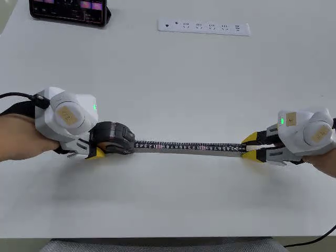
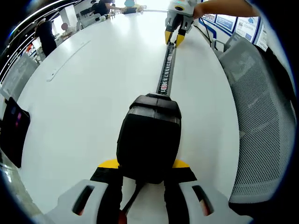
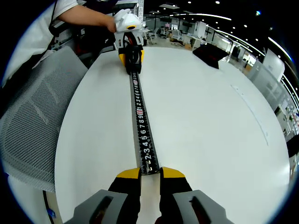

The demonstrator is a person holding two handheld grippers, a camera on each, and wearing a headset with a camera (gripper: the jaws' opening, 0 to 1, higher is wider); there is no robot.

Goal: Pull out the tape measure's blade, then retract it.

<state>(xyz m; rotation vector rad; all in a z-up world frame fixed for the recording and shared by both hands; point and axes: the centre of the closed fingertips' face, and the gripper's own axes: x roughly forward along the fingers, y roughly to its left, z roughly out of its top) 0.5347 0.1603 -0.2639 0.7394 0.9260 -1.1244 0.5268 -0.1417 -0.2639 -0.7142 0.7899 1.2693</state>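
One tape measure [image 1: 113, 137], its blade [image 1: 189, 146] drawn out flat on a white table [image 1: 168, 79], a gripper at each end.
Nearest, one mesh chair [image 1: 157, 245] at the table's edge. Then left gripper [image 1: 100, 147] clamped around the black case, right gripper [image 1: 253, 148] pinched shut on the blade's tip. Beyond, one power strip [image 1: 203, 26] and one dark tablet [image 1: 68, 9]. Numerals legible from the right gripper view, mere fine marks from the head view; room and people [image 2: 46, 32] visible from the gripper views.
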